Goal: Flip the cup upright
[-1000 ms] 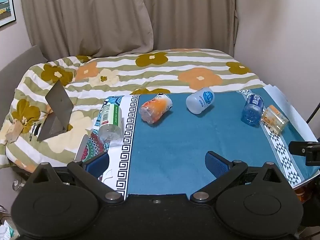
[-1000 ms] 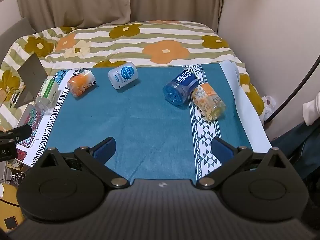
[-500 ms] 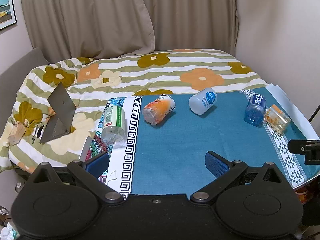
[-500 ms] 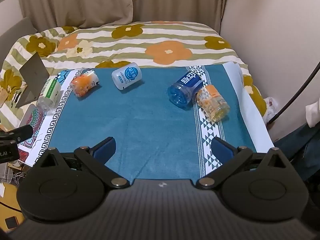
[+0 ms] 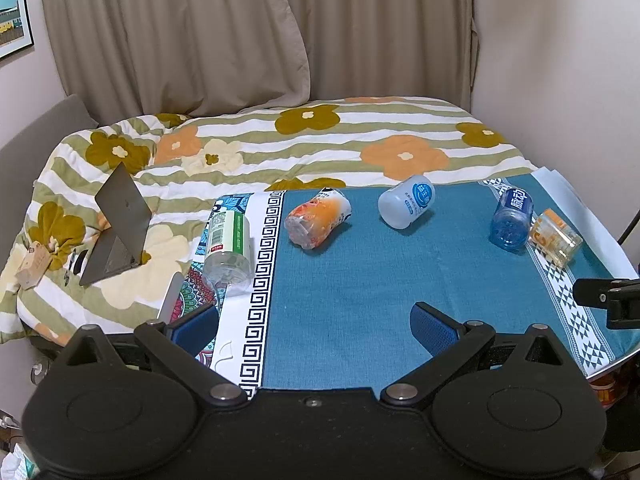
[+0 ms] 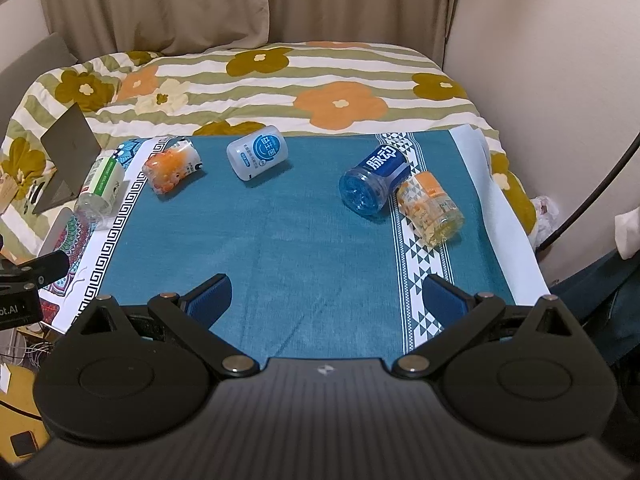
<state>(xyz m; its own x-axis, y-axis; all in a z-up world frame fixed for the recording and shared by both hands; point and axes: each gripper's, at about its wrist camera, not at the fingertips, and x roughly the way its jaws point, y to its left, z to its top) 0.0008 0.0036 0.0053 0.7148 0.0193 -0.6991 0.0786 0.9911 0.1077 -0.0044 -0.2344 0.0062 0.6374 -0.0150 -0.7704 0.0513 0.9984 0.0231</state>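
1. Left wrist view: the left gripper (image 5: 314, 322) hangs over the near edge of the teal cloth (image 5: 360, 292) with its blue fingers spread wide and nothing between them.
2. Furthest left of that cloth, on the white patterned border, lies a green-labelled cup (image 5: 229, 252) on its side. It looks like clear thin plastic, so probably light and easily dented.
3. Just inside the cloth's left edge lies the orange cup (image 5: 318, 220), tipped over with one end toward the camera. Its crinkly wrap suggests a slippery surface, so I would take it across the middle of the body.
4. Near the cloth's far middle lies the white cup (image 5: 406, 202), also on its side. It seems stiffer and smooth; a gentle pinch across its width should do.
5. Toward the cloth's right border the blue cup (image 6: 372, 186) and the amber cup (image 6: 432, 208) lie touching. Because they lean on each other, lifting one may roll the other.
6. Right wrist view: the right gripper (image 6: 324, 298) also hovers at the cloth's near edge, fingers wide apart and empty.
7. All five cups look empty and light. None is upright yet, and I cannot tell which one comes first.
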